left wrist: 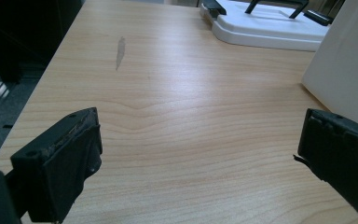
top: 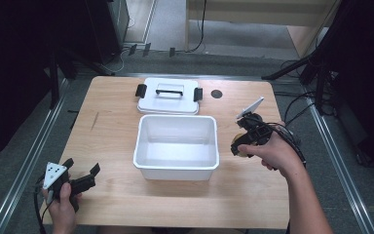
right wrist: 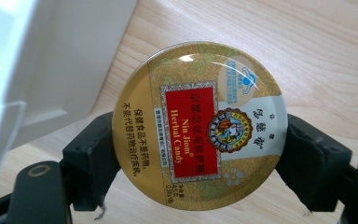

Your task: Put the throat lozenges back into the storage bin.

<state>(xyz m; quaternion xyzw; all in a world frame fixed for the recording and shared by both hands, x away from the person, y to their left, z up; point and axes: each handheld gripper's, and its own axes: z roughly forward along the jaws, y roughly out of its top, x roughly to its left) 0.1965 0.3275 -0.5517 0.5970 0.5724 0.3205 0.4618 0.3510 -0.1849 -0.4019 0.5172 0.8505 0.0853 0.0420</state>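
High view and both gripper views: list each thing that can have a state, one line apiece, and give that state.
white bin: open, nothing visible inside, upright on the table.
lid: off, lying flat behind the bin, handle up.
candy tin: closed, clamped by its rim, off the table beside the bin.
right gripper: shut on the candy tin.
left gripper: open, nothing between its jaws.
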